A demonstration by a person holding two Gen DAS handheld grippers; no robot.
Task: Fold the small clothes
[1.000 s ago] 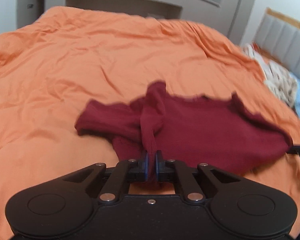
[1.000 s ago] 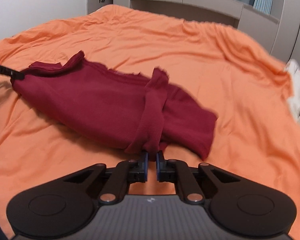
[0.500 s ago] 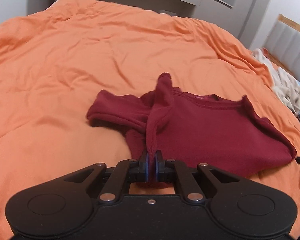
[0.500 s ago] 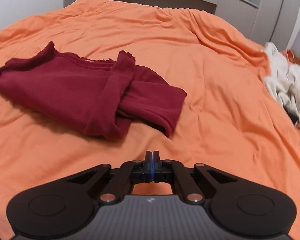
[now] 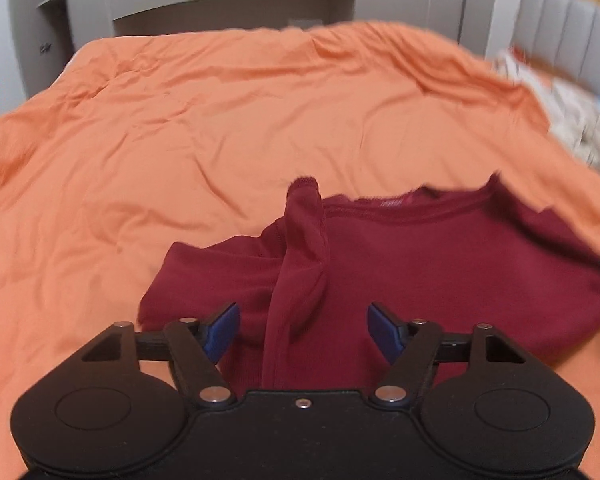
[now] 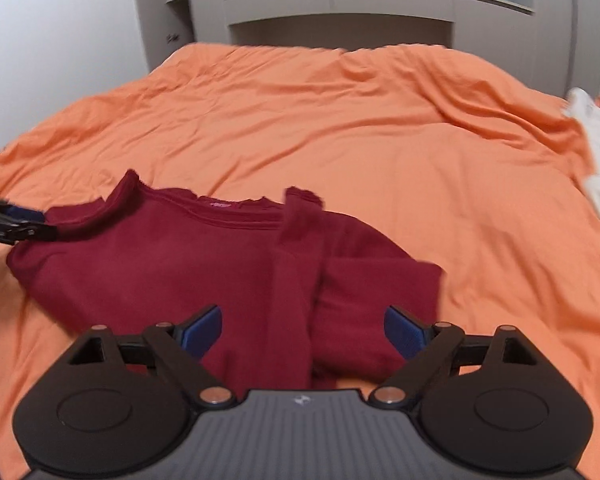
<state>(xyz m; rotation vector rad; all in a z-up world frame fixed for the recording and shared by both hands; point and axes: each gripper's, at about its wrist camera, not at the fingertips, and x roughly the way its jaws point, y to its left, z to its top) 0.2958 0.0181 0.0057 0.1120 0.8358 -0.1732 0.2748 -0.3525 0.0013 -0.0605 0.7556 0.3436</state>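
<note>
Both hand-held grippers (image 5: 302, 330) (image 6: 302, 334) just spread, released, above maroon sweater (image 5: 420, 264) on orange bedspread (image 5: 220, 128).

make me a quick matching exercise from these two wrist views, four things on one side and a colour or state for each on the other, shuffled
Things:
1. sweater
2. bedspread
3. left tongs
4. pile of clothes

Colour or state:
a. orange, wrinkled
b. pale, heaped at the right edge of the bed
c. dark red, sleeves folded in over the body
d. open, blue pads apart either side of a sleeve

Pairs: 1-c, 2-a, 3-d, 4-b
</note>
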